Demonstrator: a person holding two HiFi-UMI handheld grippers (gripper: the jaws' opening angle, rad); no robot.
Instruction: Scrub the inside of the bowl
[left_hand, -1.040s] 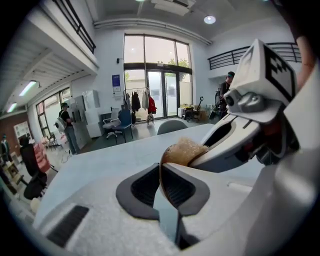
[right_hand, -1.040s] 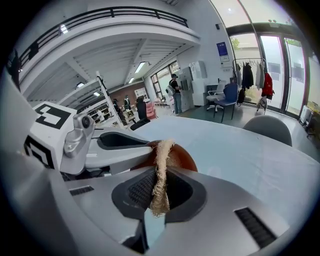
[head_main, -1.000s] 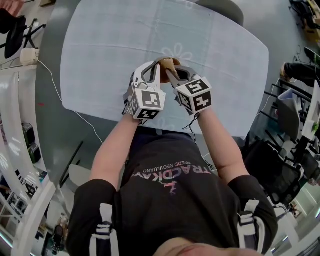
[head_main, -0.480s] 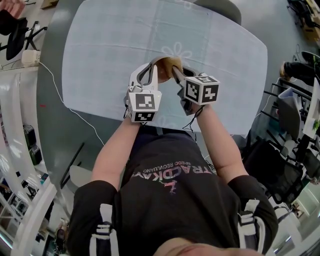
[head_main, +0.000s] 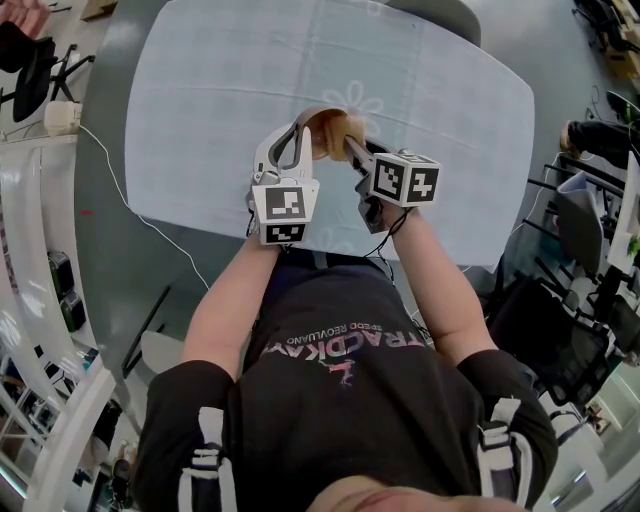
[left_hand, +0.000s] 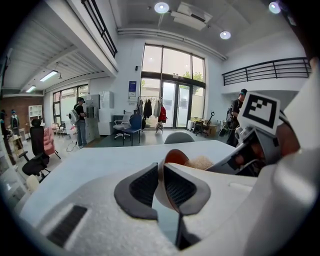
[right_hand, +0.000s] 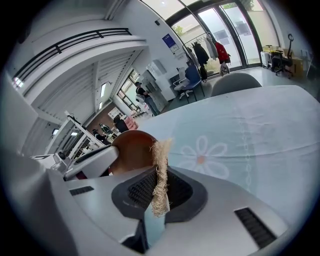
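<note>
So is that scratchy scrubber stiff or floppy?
Probably light and a bit springy: the scrubber is thin, frayed fibre standing upright from the right tongs. It likely bends when pressed against the bowl.

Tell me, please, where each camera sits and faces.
Head view: on the head, steeply down onto the pale blue tablecloth; shows arms, left gripper, right gripper.
Left gripper view: rides it, along its fingers, just opening, gripping the round brown bowl.
Right gripper view: likewise, along fingers pinching a straw-coloured fibre scrubber.
Both gripper views show the bowl.
</note>
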